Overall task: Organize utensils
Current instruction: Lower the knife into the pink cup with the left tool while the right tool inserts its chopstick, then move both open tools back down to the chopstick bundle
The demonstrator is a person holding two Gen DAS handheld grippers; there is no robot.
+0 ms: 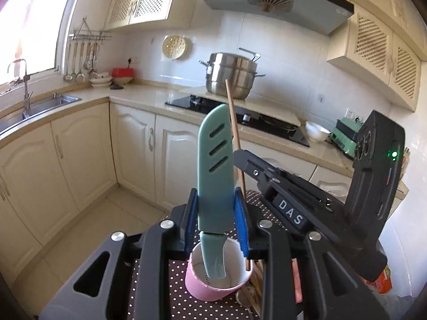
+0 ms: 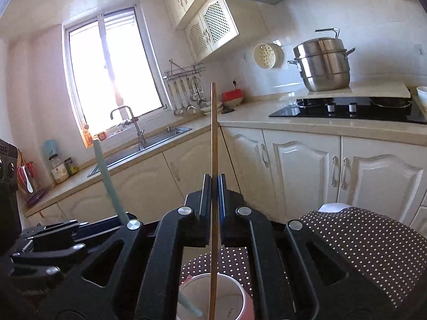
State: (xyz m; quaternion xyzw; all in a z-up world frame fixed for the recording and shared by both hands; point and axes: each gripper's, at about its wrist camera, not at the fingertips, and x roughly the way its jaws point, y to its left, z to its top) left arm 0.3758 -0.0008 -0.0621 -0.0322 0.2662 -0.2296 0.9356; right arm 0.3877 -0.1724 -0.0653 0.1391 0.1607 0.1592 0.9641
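One pink cup [image 1: 217, 277] on the dotted cloth [image 1: 160, 274]. One teal knife [image 1: 214, 176], clamped upright in my left gripper [image 1: 216, 213], its handle inside the cup. One chopstick [image 2: 213, 186], pinched in my right gripper [image 2: 212, 194], tip at the cup's mouth. More chopsticks [image 1: 256, 280] lie right of the cup.

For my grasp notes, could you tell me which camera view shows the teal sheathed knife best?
The left wrist view: the teal sheathed knife faces the camera broadside, slots visible, clamped in the left gripper, handle in the pink cup. The right wrist view shows it only edge-on, a thin strip, partly hidden.
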